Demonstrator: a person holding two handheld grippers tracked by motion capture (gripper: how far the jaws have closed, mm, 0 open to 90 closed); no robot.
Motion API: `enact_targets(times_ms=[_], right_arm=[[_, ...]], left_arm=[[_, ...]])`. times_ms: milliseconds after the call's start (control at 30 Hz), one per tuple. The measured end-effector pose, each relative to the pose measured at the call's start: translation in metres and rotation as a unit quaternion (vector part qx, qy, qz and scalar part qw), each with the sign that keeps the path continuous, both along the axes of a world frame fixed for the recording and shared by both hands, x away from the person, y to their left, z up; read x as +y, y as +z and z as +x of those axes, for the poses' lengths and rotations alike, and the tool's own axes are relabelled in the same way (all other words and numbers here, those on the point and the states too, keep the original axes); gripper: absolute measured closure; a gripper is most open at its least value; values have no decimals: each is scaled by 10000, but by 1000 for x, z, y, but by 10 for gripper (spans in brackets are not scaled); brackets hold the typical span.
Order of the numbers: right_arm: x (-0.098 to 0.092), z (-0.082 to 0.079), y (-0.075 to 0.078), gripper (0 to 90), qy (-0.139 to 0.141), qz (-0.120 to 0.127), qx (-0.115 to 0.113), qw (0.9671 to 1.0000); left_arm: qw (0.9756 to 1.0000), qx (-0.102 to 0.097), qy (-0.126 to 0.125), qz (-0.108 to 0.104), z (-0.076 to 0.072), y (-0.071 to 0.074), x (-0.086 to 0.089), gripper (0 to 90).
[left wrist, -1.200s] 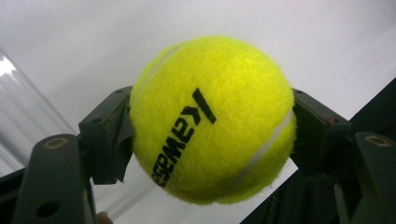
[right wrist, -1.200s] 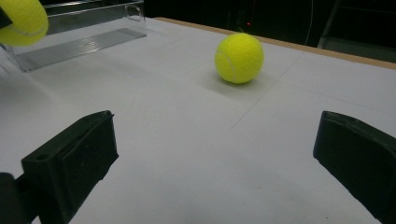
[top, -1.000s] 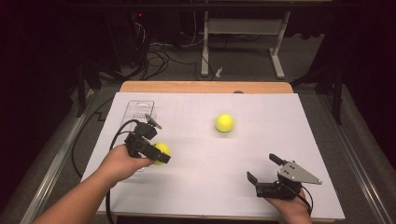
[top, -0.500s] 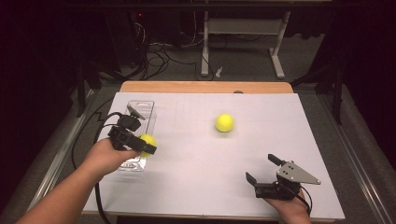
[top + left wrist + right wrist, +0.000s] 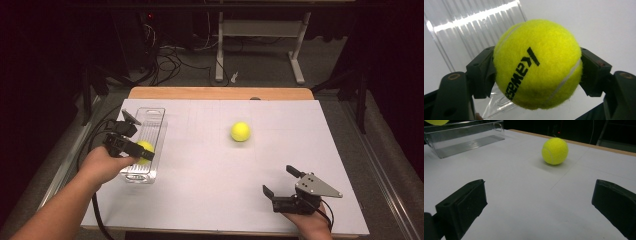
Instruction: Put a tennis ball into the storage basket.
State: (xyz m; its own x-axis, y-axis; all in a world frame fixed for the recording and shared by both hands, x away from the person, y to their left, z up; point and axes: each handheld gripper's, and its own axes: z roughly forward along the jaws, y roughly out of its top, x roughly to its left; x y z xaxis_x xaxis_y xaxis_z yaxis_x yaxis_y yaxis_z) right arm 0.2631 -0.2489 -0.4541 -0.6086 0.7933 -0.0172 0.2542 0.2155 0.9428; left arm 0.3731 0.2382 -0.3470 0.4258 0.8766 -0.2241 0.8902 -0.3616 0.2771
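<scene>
Left gripper: gripping a tennis ball between its jaws, holding it over the clear tray.
Right gripper: resting wide apart near the table edge.
Second ball: lying mid-table, well apart from both.

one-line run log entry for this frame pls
left claw: shut on yellow tennis ball, over clear plastic tray | right claw: open, empty | second yellow tennis ball: loose on white table

Black "KAWAS…" lettering on tennis ball.
</scene>
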Motion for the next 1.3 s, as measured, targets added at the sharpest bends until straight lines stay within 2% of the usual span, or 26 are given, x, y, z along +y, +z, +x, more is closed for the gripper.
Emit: enact_targets(times_ms=[433, 1300], right_arm=[[1, 0, 0, 3, 23, -34, -1, 10000], [1, 0, 0, 3, 56, -55, 18, 10000]], left_arm=[[9998, 73, 144, 126, 1, -5, 11, 265], [9988, 318, 136, 352, 5, -27, 8, 265]])
